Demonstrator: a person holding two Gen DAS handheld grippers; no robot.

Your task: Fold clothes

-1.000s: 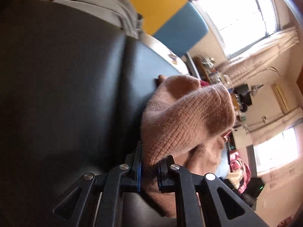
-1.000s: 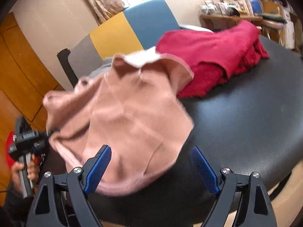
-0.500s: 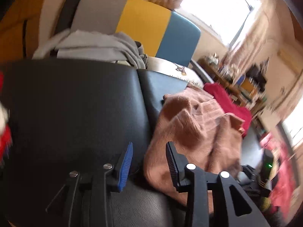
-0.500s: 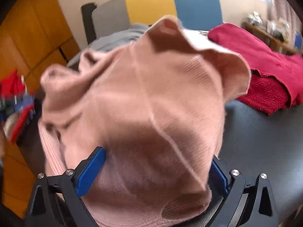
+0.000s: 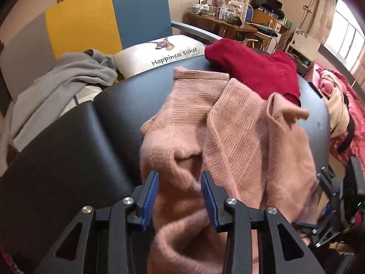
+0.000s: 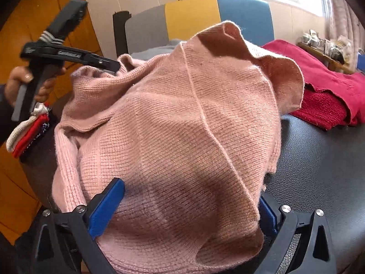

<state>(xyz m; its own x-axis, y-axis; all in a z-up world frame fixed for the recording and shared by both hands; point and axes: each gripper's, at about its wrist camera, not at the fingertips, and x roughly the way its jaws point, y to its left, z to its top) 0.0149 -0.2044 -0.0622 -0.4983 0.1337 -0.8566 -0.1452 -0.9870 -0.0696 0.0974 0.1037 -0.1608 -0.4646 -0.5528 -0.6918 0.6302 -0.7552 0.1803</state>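
Step in hand, as I read it: between folds, re-gripping. The pink sweater (image 5: pixel 228 137) lies bunched and rumpled on the black padded table (image 5: pixel 68 159), not flat, no clean fold yet. One sleeve cuff points toward the far edge, a second ribbed part lies beside it, and a flap stands up on the side toward the red garment (image 5: pixel 255 73).

Left tool (image 5: pixel 180 196): its jaws have just been opening and now stand spread, with fuzzy pink knit between the blue pads (image 5: pixel 151 196). The cloth looks slack there, so I judge it released, not pinched.

Right tool (image 6: pixel 182 207): its jaws have just been opening too and stand very wide. The sweater body drapes over and between them, hiding most of the far pad. No pinch visible, the fabric just rests across the opening.

In the right wrist view the left tool (image 6: pixel 68 54) is held by a hand (image 6: pixel 22 82) above the sweater's far shoulder area, tip near the knit; I cannot tell whether it touches.

Next move, my guess: find clean edges such as hem or shoulders, close both tools on them, then spread the sweater flat on the bare table before folding. Risk: grabbing several layers in this heap.

Red garment sits just behind the sweater, touching it at the flap side. Grey garment (image 5: pixel 63 77) is off the table on the sofa (image 5: pixel 109 18), apart.
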